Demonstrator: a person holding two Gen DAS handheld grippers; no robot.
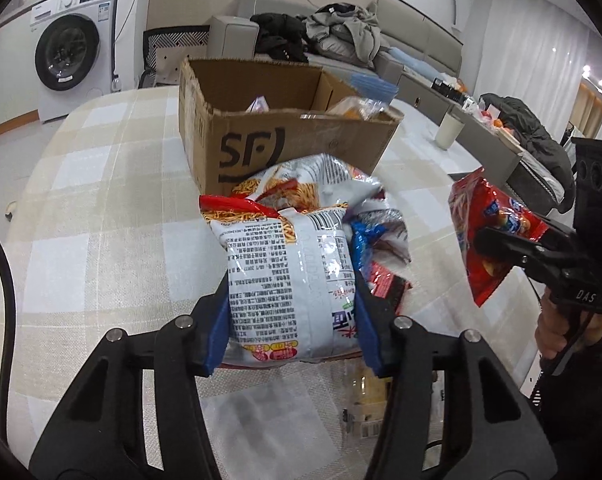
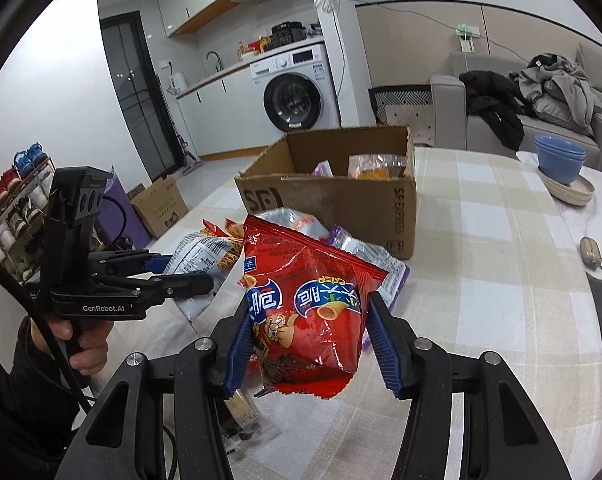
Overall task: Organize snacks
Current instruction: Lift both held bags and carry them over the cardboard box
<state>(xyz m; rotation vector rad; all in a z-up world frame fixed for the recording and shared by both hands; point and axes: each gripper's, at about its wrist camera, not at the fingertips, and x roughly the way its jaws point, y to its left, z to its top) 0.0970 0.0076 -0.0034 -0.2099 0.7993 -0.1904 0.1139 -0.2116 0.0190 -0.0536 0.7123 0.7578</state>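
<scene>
A table under a beige-and-white checked cloth carries everything here. An open cardboard box, marked SF, stands on it toward the far side. Just in front of the box a loose pile of snack packets lies on the cloth, a purple one resting close to the box's near corner. Nearer than the pile, a small packet of biscuits lies flat. Well to the right of the box, blue bowls sit stacked on a cream plate, and a small pouch lies nearer than them.
</scene>
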